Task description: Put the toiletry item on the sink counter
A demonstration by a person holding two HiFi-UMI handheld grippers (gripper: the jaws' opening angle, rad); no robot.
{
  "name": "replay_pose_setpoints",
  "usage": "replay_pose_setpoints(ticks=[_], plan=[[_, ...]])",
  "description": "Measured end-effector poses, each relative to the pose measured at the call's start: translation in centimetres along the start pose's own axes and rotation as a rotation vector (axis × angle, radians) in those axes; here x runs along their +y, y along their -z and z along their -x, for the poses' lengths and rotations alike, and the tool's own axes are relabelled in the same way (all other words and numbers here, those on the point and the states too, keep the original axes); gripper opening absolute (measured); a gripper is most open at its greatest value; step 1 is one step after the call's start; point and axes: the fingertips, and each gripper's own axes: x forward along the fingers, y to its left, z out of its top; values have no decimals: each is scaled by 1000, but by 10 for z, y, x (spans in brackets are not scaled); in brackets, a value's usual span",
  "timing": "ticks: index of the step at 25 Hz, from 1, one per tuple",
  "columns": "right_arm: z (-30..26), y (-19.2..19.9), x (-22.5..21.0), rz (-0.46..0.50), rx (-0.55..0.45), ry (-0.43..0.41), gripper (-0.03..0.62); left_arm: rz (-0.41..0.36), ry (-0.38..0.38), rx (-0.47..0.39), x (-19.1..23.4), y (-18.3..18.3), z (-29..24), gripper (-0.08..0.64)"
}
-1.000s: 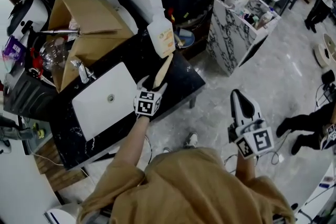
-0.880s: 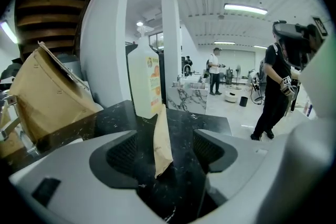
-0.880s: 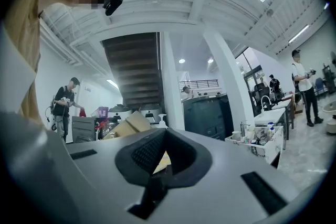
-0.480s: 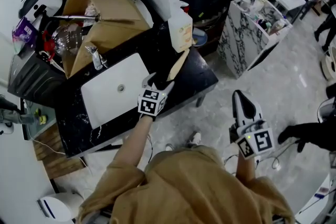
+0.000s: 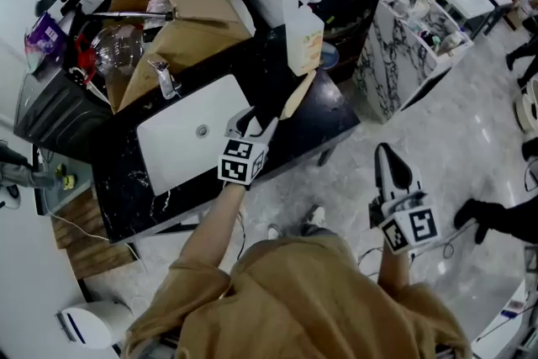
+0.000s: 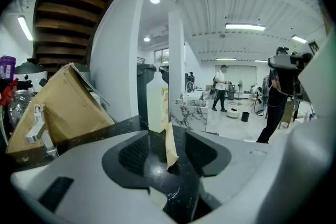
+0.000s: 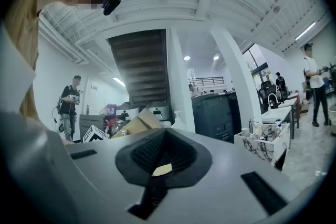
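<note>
The print on the white bottle (image 5: 304,42) is too small to be read. The near end of the tan tube (image 5: 296,95) is covered by the left gripper (image 5: 256,121), whose jaws are closing with the tube between them.

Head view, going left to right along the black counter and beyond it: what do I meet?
Faucet → left gripper, jaws closing with the tan pouch between them → tan pouch → marble-patterned stand.
</note>
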Motion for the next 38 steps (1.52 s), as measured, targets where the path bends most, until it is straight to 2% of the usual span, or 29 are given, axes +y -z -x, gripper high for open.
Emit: replay_pose_setpoints(ticks=[6, 8, 15, 25, 29, 38], plan=[[0, 1, 14, 7, -1, -2, 2, -35, -7, -81, 5, -23, 31, 43], [-1, -1, 18, 13, -2, -5, 2, -37, -3, -105, 5, -32, 40, 20], [-13, -10, 26, 30, -22, -34, 2, -49, -11, -209, 9, -68, 72, 8], [-36, -31, 14, 32, -69, -57, 2, -68, -62, -374, 25, -127, 122, 5], [-39, -41, 2, 39, -89, -44, 2, -80, -96, -433, 31, -148, 145, 5], [-33, -44, -32, 27, -96, 12, 2, -84, -167, -509, 38, -166, 175, 5]])
